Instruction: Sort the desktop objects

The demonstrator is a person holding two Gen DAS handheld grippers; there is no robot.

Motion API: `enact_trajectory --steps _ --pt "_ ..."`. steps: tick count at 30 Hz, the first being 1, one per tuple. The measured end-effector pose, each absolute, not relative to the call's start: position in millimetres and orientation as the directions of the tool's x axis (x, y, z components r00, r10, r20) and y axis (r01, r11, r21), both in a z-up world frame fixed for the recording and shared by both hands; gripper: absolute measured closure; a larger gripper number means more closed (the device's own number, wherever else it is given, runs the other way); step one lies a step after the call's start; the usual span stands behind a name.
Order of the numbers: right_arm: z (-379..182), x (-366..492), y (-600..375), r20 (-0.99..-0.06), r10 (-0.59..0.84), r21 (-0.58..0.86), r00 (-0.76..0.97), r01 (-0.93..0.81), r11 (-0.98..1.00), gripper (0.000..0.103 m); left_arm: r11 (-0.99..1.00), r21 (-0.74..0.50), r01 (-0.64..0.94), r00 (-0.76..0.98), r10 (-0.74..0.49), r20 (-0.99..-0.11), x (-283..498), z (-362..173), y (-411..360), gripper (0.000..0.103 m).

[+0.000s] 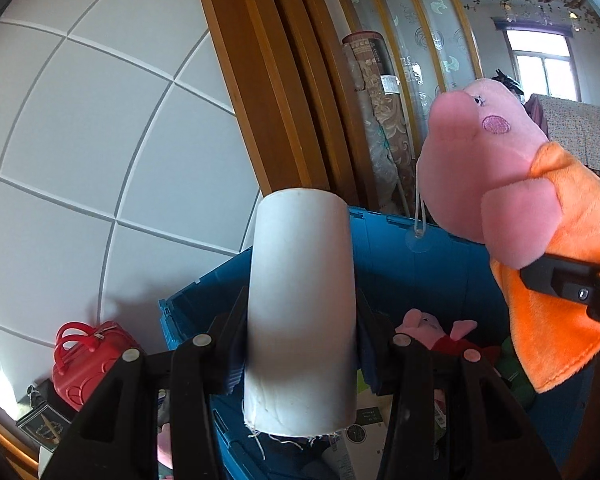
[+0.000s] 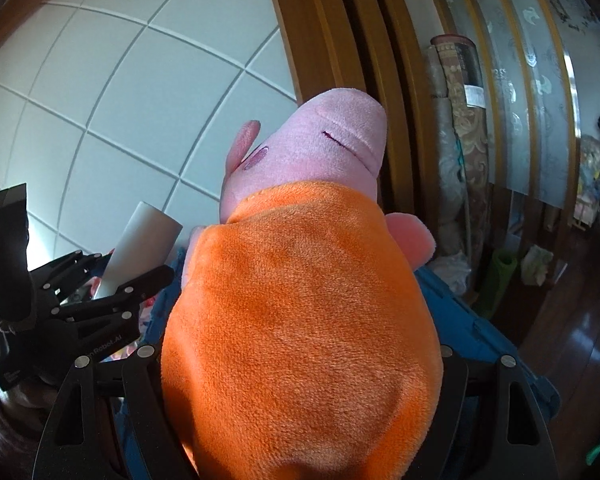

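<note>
My left gripper (image 1: 300,320) is shut on a white tube (image 1: 300,256) that stands upright between its fingers, above a blue bin (image 1: 424,264). To its right, a pink pig plush in an orange dress (image 1: 512,184) hangs over the bin's far corner, and the right gripper (image 1: 572,286) clamps its dress. In the right wrist view the pig plush (image 2: 300,280) fills the middle, with my right gripper (image 2: 300,364) shut on its body and its fingertips hidden by the fur. The left gripper (image 2: 128,280) with the white tube (image 2: 144,236) shows at the left.
The blue bin (image 2: 464,324) holds a smaller pig plush (image 1: 424,324), papers and boxes. A red bag (image 1: 88,356) sits left of the bin against a white tiled wall. A wooden door frame (image 1: 260,80) and a rolled carpet (image 1: 374,112) stand behind.
</note>
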State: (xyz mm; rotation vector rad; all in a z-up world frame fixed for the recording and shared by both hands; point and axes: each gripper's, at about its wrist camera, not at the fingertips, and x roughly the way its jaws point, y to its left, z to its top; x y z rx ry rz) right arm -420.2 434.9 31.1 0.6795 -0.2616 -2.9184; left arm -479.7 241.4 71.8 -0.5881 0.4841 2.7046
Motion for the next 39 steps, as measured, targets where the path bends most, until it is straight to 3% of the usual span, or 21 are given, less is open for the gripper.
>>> enact_trajectory --steps 8,9,11,12,13,25,39 --pt "35.8 -442.0 437.1 -0.436 -0.173 0.187 -0.883 0.099 -0.977 0.020 -0.907 0.254 -0.337 -0.859 0.186 -0.478 -501.8 65.7 265.4 0.057" --pt "36.6 -445.7 437.9 -0.441 -0.171 0.187 -0.881 0.096 -0.978 0.017 -0.908 0.254 -0.333 -0.857 0.179 -0.483 -506.0 67.4 267.8 0.053" --pt "39.0 -456.6 438.4 -0.462 -0.163 0.177 -0.872 0.089 -0.980 0.011 -0.916 0.261 -0.306 -0.863 0.151 -0.481 -512.2 73.0 270.2 0.027" --pt "39.6 -461.8 440.6 -0.467 -0.156 0.173 -0.870 0.083 -0.981 0.010 -0.920 0.266 -0.289 -0.872 0.139 -0.469 -511.2 76.0 271.1 0.006" --pt "42.4 -464.4 442.4 -0.463 -0.148 0.173 -0.874 0.074 -0.982 0.010 -0.924 0.269 -0.272 -0.884 0.129 -0.450 -509.3 80.6 270.4 0.000" --pt "73.0 -408.4 453.4 -0.320 -0.152 0.200 -0.935 0.091 -0.976 0.002 -0.952 0.236 -0.194 -0.921 0.094 -0.377 -471.1 99.6 241.9 0.000" --pt "75.0 -333.3 421.9 -0.226 -0.115 0.139 -0.967 0.084 -0.987 0.001 -0.968 0.234 -0.094 -0.966 0.032 -0.256 -400.5 110.3 214.4 0.000"
